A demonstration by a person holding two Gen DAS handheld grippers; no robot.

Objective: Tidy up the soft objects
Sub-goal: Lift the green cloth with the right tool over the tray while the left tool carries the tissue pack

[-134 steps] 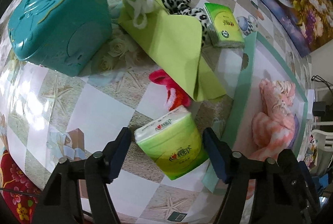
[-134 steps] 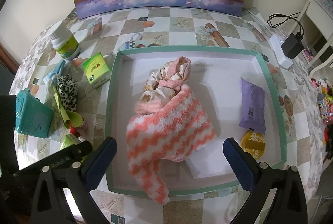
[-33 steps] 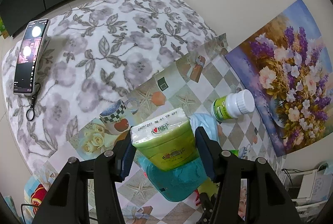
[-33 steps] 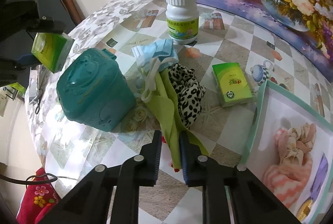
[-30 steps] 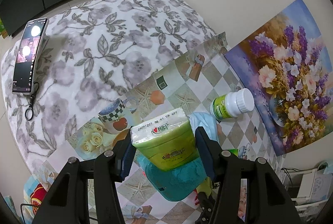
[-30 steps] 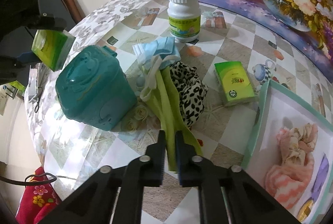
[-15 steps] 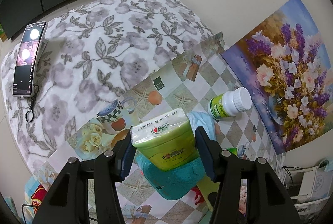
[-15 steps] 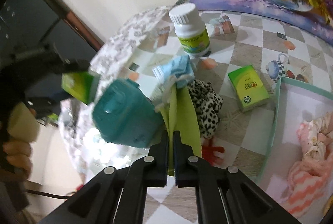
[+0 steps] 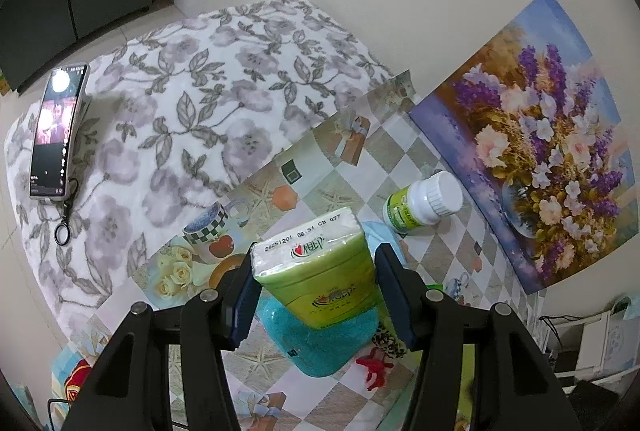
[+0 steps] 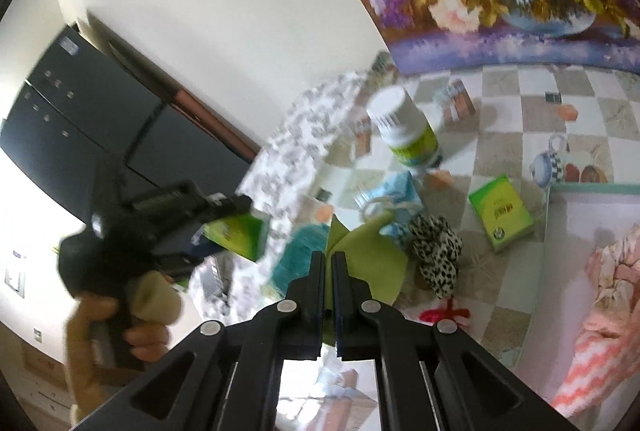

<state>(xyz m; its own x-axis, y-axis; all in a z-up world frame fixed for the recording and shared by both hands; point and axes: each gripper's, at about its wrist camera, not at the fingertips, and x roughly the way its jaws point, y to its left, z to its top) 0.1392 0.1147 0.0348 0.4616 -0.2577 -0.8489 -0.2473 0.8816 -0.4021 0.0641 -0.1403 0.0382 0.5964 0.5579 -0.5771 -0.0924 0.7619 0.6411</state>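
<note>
At the bottom centre of the left wrist view, the left gripper (image 9: pixel 316 281) clamps a green tissue pack (image 9: pixel 316 275) between its pads, above the teal box (image 9: pixel 320 345). In the right wrist view, the right gripper (image 10: pixel 329 263) at lower centre is pinched tight on a green cloth (image 10: pixel 370 263). A leopard scrunchie (image 10: pixel 436 251) lies just right of it, and the tray (image 10: pixel 538 271) fills the right edge.

bottle (image 10: pixel 404 131) behind mask (image 10: pixel 394 195), box (image 10: pixel 502 219) beside tray (image 10: pixel 560 189)
</note>
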